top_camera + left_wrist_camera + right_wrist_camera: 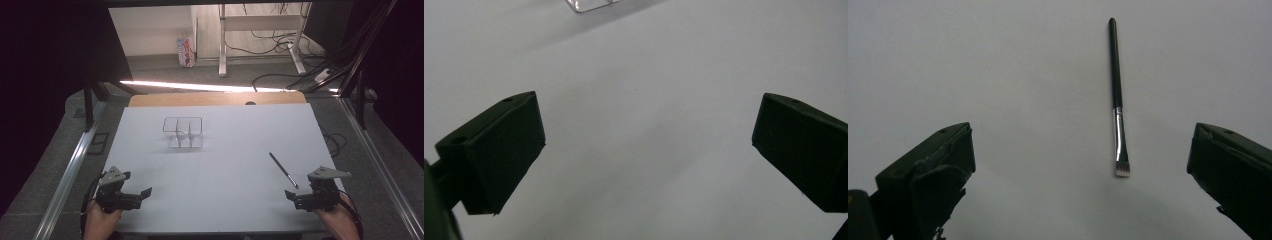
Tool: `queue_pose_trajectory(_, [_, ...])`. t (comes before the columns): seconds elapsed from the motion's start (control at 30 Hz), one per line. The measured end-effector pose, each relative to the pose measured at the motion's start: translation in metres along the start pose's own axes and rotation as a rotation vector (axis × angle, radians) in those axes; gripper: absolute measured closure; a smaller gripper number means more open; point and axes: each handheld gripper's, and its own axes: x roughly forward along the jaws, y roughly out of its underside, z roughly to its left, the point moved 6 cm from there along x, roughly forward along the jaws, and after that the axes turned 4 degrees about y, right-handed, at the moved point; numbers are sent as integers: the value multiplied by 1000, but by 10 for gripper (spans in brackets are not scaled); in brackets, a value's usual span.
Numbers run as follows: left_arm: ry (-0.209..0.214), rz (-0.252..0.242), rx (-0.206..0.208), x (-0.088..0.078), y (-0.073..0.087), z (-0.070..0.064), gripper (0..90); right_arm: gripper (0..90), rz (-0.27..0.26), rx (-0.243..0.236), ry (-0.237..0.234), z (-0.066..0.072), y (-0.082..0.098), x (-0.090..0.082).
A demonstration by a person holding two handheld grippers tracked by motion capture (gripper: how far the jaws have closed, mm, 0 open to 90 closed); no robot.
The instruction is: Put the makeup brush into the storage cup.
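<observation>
Both tools wide open, nothing held – right tool [295, 195] parked just short of the makeup brush [1118, 100], left tool [140, 195] idle near the table [225, 165] edge. Brush lying flat on the table's right side, bristles toward the right tool, clear organizer [183, 132] well apart. Probably best to drop low, straddle the black handle crosswise near the ferrule – not the bristles – and close gently.

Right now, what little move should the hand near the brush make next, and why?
Probably ease the right gripper forward and down over the makeup brush. Its jaws stand wide open with nothing between them, and the brush lies flat on the white table just ahead, bristles toward the gripper, untouched. The clear plastic organizer sits farther off.
</observation>
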Motion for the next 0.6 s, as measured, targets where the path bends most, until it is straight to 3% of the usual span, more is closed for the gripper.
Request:
queue_pose_trajectory(0.2, [26,-43,7,-3,-2,0,8,0,19,-41,6,3,1,2])
queue_pose_trajectory(0.43, [15,-29,18,-2,-2,-1,12,0,41,-55,25,4,3,6])
queue_pose_trajectory(0.6, [26,-26,-10,-3,-1,-1,13,0,48,-51,18,6,3,8])
